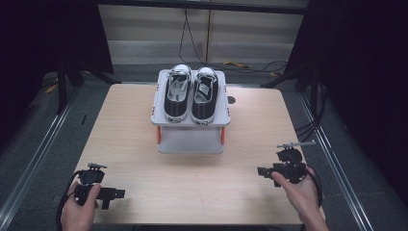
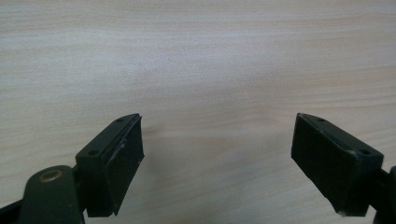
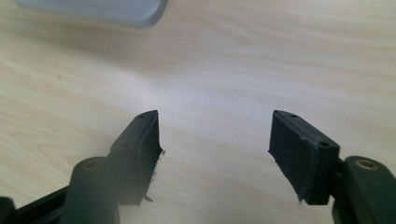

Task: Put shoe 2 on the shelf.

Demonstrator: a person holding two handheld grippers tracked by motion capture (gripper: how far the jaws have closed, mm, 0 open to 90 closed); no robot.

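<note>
A pair of shoes point(image 1: 191, 92) sits side by side on the top tier of a small white rack point(image 1: 191, 120), which stands at the far middle of the light wooden desk point(image 1: 134, 139). Both shoes lie with their long axes running away from the person, white rubber toe caps at the far edge of the rack and heels at the near edge. They are dark low-top sneakers with white soles, pale linings and white laces; the right one shows a small label inside. The two are just beside each other, roughly parallel, upright on their soles. The rack has a lower shelf under the top one, joined by short orange posts at the near corners. The left gripper point(image 1: 107, 194) is held in a hand point(image 1: 79, 211) near the desk's near left corner, well apart from the rack; in the left gripper view its black jaws stand wide apart over bare wood with nothing between them point(image 2: 217, 154). The right gripper point(image 1: 263, 171) is held in the other hand point(image 1: 299, 192) near the near right side; in the right gripper view its jaws are also wide and empty point(image 3: 215, 154), with a corner of the rack's base point(image 3: 93, 9) at the top left.
</note>
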